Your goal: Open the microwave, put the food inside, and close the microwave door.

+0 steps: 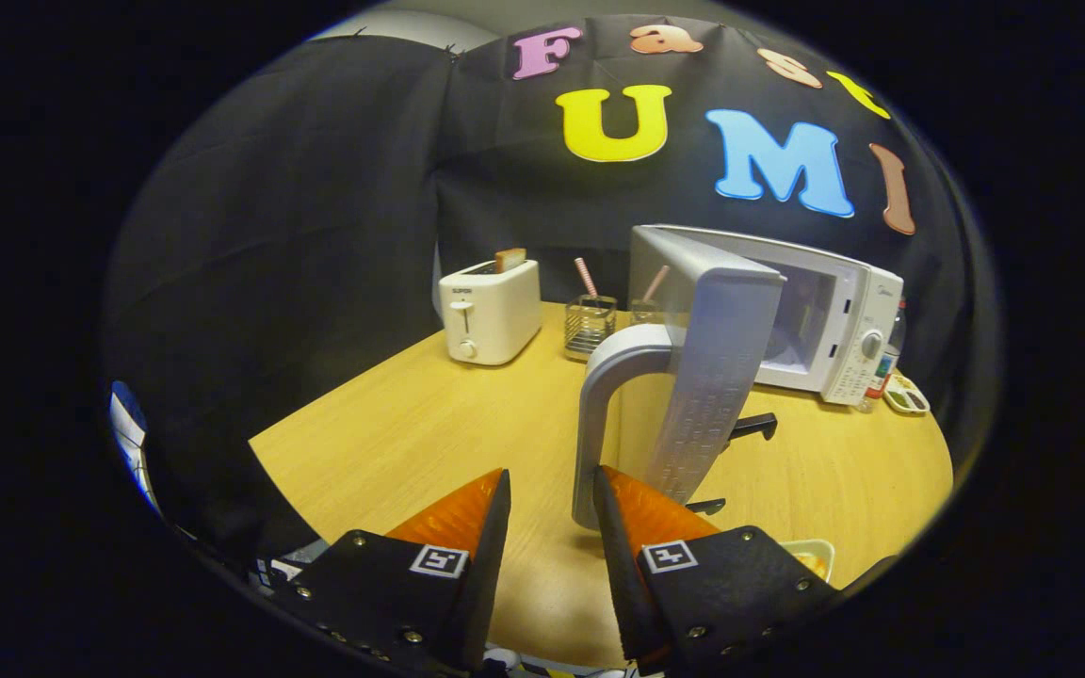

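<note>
The white microwave (pixel 830 325) stands at the back right of the wooden table (pixel 429 433). Its door (pixel 712 377) is swung wide open toward me, edge-on, showing the dim cavity behind it. The door's grey curved handle (pixel 599 414) hangs just ahead of my fingers, its lower end close to the right fingertip. My gripper (pixel 552 485) is open, with bare tabletop between the fingers. A small dish of yellow food (pixel 811 557) peeks out beside the right finger, mostly hidden by it.
A white toaster (pixel 489 311) with a slice of bread stands at the back left. Two wire holders with straws (pixel 590 325) sit between toaster and microwave. A small tray (pixel 905 394) and a bottle sit right of the microwave. The table's rounded edge runs near me.
</note>
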Action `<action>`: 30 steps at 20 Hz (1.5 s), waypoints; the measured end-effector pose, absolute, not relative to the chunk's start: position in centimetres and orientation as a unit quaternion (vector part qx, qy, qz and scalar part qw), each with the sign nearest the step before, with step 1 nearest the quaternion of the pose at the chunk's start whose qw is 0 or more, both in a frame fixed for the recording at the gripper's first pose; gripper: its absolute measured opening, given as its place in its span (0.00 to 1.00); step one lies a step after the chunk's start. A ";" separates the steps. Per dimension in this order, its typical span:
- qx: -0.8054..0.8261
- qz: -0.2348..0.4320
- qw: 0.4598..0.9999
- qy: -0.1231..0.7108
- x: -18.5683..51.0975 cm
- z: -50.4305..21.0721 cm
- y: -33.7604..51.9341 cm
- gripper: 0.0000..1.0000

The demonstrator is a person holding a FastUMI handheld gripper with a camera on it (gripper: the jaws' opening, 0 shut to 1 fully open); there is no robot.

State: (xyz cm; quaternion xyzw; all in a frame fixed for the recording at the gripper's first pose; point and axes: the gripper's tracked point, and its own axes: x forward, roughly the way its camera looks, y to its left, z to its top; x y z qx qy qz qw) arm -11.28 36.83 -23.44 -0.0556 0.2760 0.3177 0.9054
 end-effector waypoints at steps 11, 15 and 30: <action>-0.039 0.367 0.902 0.226 -11.7 -17.4 29.7 0.92; -0.054 0.317 0.916 0.241 -9.3 -19.2 23.9 0.93; -0.075 0.233 0.892 0.380 -8.9 -31.1 13.8 0.95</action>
